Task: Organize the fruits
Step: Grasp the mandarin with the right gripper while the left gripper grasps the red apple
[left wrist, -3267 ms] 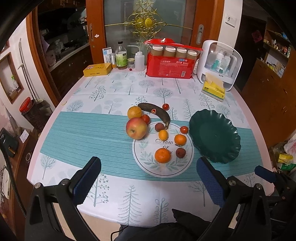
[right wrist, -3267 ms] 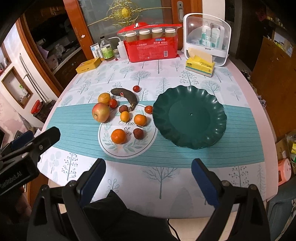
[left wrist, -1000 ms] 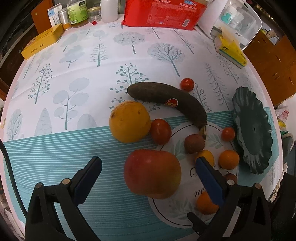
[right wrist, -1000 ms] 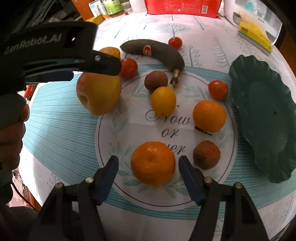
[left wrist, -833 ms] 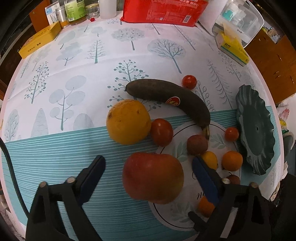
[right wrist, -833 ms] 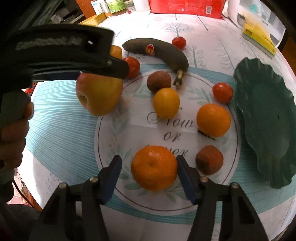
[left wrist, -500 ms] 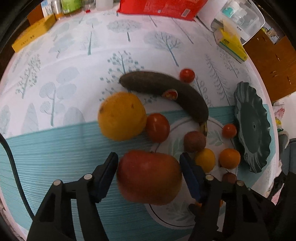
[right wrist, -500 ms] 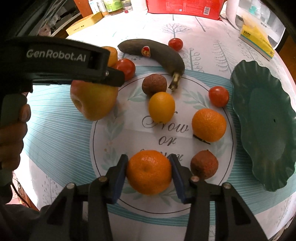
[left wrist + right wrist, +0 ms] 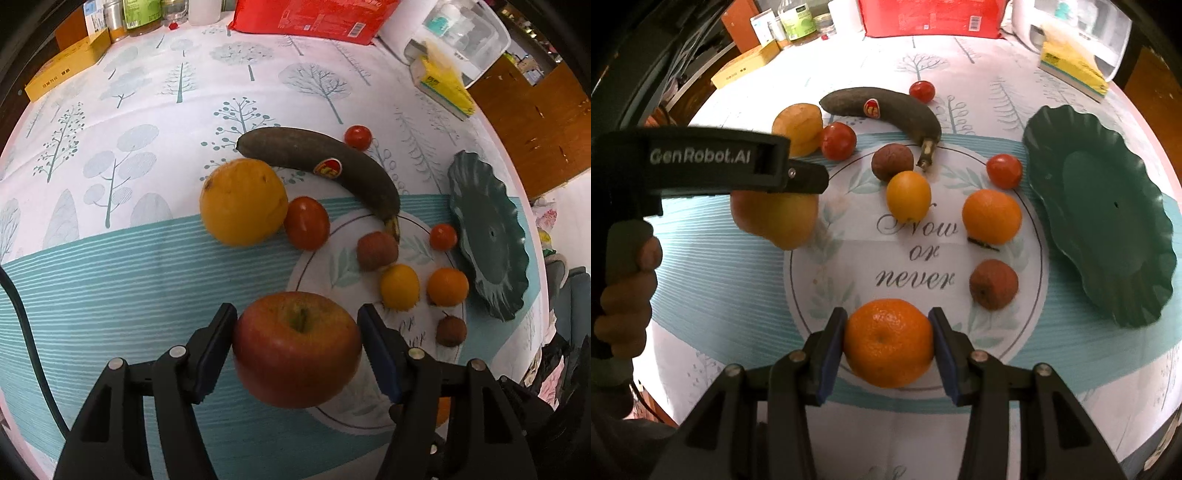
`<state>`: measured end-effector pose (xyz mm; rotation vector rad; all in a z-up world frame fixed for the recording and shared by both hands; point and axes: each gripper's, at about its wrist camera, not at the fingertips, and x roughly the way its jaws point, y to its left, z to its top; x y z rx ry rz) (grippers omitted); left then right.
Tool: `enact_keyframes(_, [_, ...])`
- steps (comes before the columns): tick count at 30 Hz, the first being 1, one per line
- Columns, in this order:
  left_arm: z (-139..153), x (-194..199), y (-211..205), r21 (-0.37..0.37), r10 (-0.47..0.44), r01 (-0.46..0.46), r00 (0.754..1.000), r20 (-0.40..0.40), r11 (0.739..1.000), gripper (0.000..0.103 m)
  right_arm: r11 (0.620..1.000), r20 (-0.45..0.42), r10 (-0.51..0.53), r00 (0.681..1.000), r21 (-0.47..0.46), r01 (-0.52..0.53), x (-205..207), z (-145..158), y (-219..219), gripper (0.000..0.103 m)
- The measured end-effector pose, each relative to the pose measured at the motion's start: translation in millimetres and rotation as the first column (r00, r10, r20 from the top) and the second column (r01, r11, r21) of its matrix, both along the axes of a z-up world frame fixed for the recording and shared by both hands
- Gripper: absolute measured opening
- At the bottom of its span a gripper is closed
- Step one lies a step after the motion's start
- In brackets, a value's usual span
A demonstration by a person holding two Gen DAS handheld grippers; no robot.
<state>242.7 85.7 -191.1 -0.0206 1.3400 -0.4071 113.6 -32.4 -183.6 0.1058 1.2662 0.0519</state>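
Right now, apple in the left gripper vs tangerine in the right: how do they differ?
The apple is red with a yellowish flank; the tangerine is plain orange. The apple looks the bigger fruit. The apple shows a deep stem hollow, the tangerine a dimpled peel. Shared: each is pinched between its gripper's fingers, left gripper, right gripper.

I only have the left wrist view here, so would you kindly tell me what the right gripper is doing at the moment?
Observer: The right gripper is shut on the large orange at the near edge of the printed circle.
Operator: Thank you. Is the green plate holding any fruit?
Observer: None; the green plate shows bare in the right wrist view.
Operator: And what is printed on that circle?
Observer: "Now or never", between the yellow fruit and that large orange.
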Motion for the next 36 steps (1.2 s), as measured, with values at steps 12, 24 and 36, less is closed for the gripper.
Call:
enact_keyframes(12, [30.8, -45.3, 7.5, -0.116, -0.042, 0.059, 0.989, 0.141, 0.991, 0.034, 0.999, 0.051, -0.045, 0.998, 0.002, 0.044, -39.8, 18.3, 1.1, 0.046])
enact_keyframes(24, [6.5, -28.5, -16.0, -0.005, 0.018, -0.018, 0.989, 0.147, 1.0, 0.078, 1.0, 0.087, -0.031, 0.996, 0.006, 0.031, -38.3, 23.1, -34.8, 0.046])
enact_keyframes(36, [-14.0, -13.4, -34.6, 0.007, 0.129, -0.131, 0.98, 0.151, 0.991, 0.077, 1.0, 0.076, -0.001, 0.997, -0.002, 0.002, -34.2, 18.6, -86.9, 0.046])
